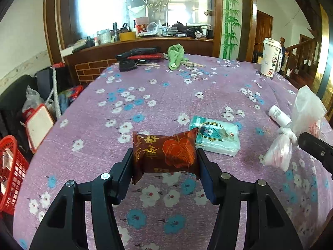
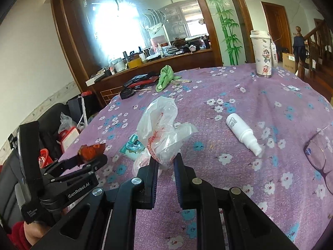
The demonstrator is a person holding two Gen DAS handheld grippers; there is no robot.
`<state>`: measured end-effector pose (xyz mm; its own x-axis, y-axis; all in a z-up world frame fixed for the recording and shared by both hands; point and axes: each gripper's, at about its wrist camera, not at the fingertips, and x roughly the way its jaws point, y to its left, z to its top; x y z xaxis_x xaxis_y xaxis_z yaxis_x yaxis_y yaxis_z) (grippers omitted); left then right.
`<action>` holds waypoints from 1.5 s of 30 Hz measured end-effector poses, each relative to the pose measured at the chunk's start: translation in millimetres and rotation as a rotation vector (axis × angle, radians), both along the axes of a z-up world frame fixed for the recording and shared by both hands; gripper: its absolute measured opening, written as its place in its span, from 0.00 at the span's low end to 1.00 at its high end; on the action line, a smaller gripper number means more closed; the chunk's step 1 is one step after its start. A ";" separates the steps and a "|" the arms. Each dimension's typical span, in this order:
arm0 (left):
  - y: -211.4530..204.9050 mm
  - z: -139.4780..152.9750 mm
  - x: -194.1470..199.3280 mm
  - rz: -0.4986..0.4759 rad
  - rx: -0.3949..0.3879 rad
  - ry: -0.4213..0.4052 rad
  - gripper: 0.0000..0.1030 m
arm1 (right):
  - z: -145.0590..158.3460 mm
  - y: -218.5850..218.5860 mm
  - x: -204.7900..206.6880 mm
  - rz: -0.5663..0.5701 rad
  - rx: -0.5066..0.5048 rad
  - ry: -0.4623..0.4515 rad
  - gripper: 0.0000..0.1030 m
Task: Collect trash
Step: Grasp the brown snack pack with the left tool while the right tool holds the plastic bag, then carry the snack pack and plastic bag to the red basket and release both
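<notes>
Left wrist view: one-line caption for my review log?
Left tongs grip a brown snack packet above the floral tablecloth; tissue pack beyond.

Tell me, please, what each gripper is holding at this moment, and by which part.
The left gripper clamps a dark red snack packet across its two short ends. The right gripper pinches a clear plastic bag at its bunched lower part.

My left gripper [image 1: 164, 156] holds a snack packet [image 1: 164, 152] over the near part of the bench [image 1: 166, 95]. Just right of it a tissue pack [image 1: 216, 137] lies on the bench. Farther right, my right gripper [image 2: 166, 162] grips a plastic bag [image 2: 162, 129], with a small bottle [image 2: 243, 133] lying to its right. A tumbler [image 2: 263, 54] stands at the far right; a crumpled cloth [image 1: 175, 56] lies at the far edge.
</notes>
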<state>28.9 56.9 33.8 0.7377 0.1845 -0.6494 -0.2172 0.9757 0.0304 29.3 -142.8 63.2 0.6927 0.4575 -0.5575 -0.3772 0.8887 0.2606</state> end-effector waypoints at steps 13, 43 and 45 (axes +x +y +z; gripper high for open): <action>-8.4 5.3 -6.1 0.022 0.067 -0.050 0.55 | -0.6 6.5 -3.7 0.007 -0.028 -0.011 0.16; -11.7 10.3 -10.1 0.031 0.103 -0.084 0.55 | -4.7 6.5 -1.4 -0.005 -0.049 -0.014 0.16; -11.6 10.3 -10.1 0.032 0.102 -0.086 0.55 | -4.8 6.2 -2.2 -0.004 -0.049 -0.016 0.16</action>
<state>18.8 45.3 44.1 0.7825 0.2706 -0.5608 -0.2542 0.9610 0.1090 27.1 -136.6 58.5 0.7034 0.4273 -0.5680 -0.3772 0.9017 0.2111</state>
